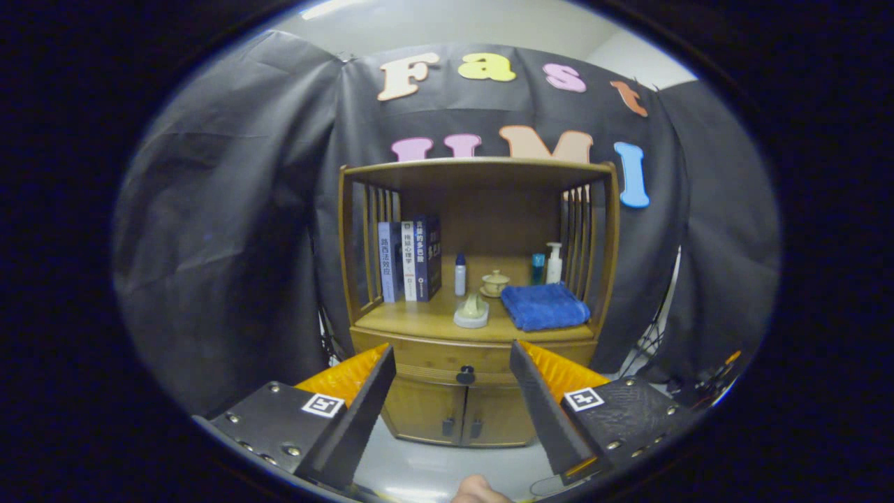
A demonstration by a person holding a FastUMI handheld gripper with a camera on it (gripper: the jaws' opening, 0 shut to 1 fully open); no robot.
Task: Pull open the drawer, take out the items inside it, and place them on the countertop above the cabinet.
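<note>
A wooden cabinet stands ahead against the black cloth wall. Its drawer is closed, with a dark round knob at the middle, seen between my fingers and beyond them. Above the drawer is the countertop, an open shelf with slatted sides. My gripper is open and holds nothing, some way in front of the cabinet. Below the drawer are two small doors with dark handles.
The countertop carries several books at the left, a small bottle, a lidded cup, a pale round object, a folded blue towel, and a pump bottle. A fingertip shows below the gripper.
</note>
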